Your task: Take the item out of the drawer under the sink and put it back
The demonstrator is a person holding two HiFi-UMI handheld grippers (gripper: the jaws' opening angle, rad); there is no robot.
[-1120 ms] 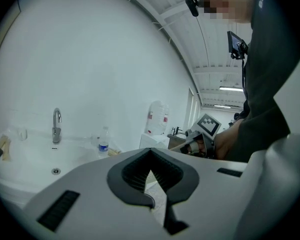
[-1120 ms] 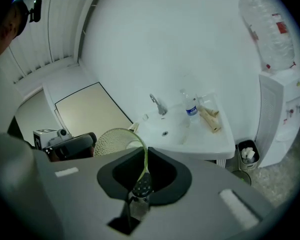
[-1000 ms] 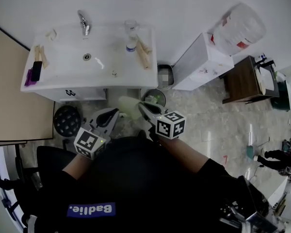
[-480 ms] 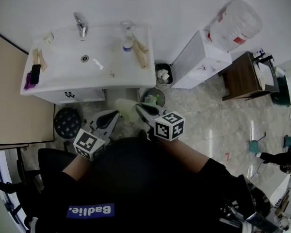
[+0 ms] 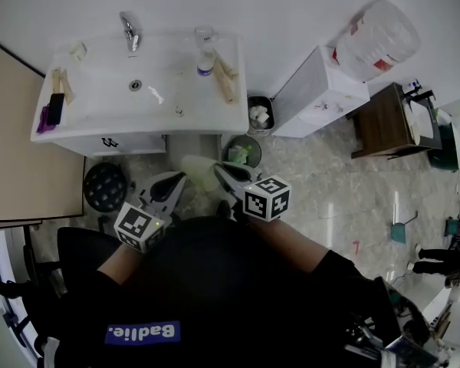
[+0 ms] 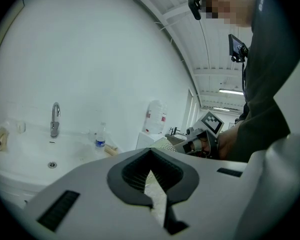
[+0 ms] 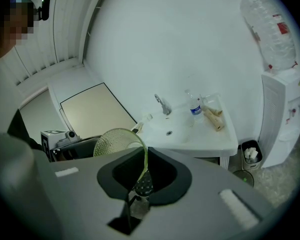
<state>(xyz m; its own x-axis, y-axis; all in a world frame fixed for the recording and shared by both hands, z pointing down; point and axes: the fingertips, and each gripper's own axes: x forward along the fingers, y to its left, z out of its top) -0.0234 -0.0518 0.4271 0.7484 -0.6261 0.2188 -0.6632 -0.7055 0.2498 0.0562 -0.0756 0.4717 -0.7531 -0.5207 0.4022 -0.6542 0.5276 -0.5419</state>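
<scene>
Bowl (image 7: 117,140) of pale green dimpled glass sits on edge in the right gripper (image 7: 144,151), whose jaws pinch its thin rim. The rest of the bowl sticks out to the left of the jaws in the right gripper view. In the head view the bowl shows as a pale green patch in front of the person's body, above the floor and just out from the sink (image 5: 100,121), not in any drawer. The left gripper (image 6: 150,154) is beside it at about the same height, its jaws pressed together at the tips with nothing between them. On the sink are a faucet (image 5: 129,31), a small bottle (image 5: 205,64) with a blue label, wooden pieces (image 5: 226,83) at the right edge and a dark brush (image 5: 55,107) at the left. To the right of the sink stands a small bin (image 5: 259,115), then a white water cooler (image 5: 322,94) with a jug (image 5: 379,41) on top.
</scene>
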